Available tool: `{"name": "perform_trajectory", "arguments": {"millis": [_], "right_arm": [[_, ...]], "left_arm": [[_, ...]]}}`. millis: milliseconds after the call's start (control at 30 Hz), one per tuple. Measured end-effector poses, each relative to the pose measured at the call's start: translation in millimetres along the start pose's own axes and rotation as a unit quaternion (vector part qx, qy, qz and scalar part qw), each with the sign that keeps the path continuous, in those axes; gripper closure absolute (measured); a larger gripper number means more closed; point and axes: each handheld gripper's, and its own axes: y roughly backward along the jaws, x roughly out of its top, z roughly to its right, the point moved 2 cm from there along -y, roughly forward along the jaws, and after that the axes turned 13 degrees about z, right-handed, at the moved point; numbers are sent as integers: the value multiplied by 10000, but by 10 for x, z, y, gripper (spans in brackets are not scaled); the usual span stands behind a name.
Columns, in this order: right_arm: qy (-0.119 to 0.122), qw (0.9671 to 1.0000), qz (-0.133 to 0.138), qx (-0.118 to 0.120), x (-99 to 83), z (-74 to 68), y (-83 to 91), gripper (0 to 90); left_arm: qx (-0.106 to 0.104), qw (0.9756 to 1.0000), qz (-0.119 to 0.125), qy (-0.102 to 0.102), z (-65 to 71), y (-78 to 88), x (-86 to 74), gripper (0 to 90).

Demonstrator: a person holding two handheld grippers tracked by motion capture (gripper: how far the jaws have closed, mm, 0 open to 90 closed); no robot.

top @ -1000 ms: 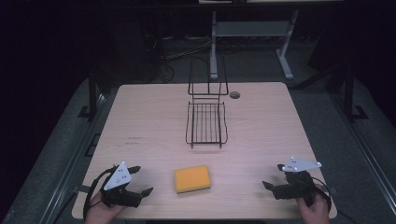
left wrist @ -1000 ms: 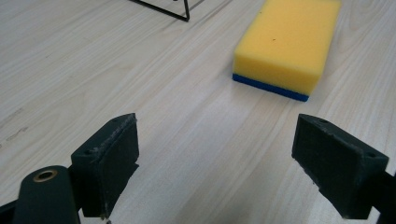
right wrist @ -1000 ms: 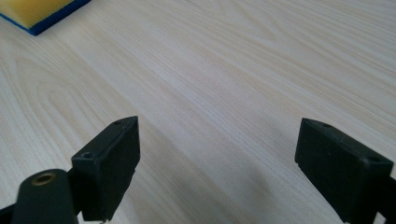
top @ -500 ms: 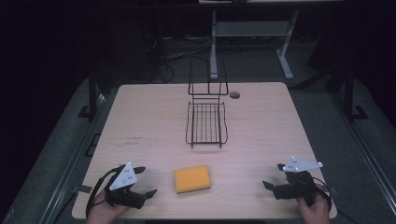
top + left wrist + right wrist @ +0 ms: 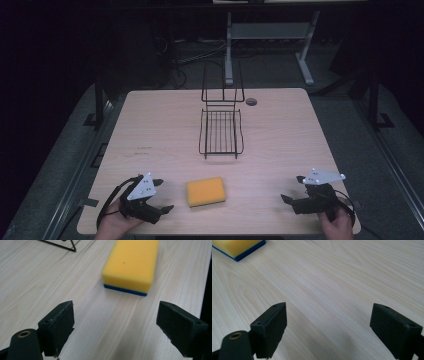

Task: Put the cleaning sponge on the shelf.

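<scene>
Lying flat on the surface point(image 5: 150, 130), sponge point(image 5: 205, 192) sits near left gripper point(image 5: 161, 196), fingers apart. Right gripper point(image 5: 295, 189) well apart, fingers apart too. Wire rack point(image 5: 221, 131) behind.

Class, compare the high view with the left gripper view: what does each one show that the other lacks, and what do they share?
High view alone: the whole wire rack standing mid-table, the right gripper, open, at the near right, the person's hands, and the dark floor around the table.

Left gripper view alone: the sponge's blue bottom layer and the faces of the left gripper's open pads.

Both: the yellow sponge lying flat on the pale wood, untouched, just ahead of the left gripper, plus part of the rack.
</scene>
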Motion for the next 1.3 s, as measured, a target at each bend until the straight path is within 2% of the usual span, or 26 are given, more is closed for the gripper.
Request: {"name": "perform_trajectory", "arguments": {"millis": [267,533,933,1300], "right_arm": [[43,10000,-26,30,4,-13,-3,138],[36,10000,1,43,2,-9,2,138],[-17,10000,66,52,-6,12,37,138],[-19,10000,48,84,-9,7,15,138]], "left_arm": [[-159,9997,-132,-114,-5,-20,99,141],[-341,9987,-302,-211,11,-116,195,141],[-583,9956,-625,-375,54,-283,389,141],[-743,9936,-803,-298,25,-424,466,141]]}}
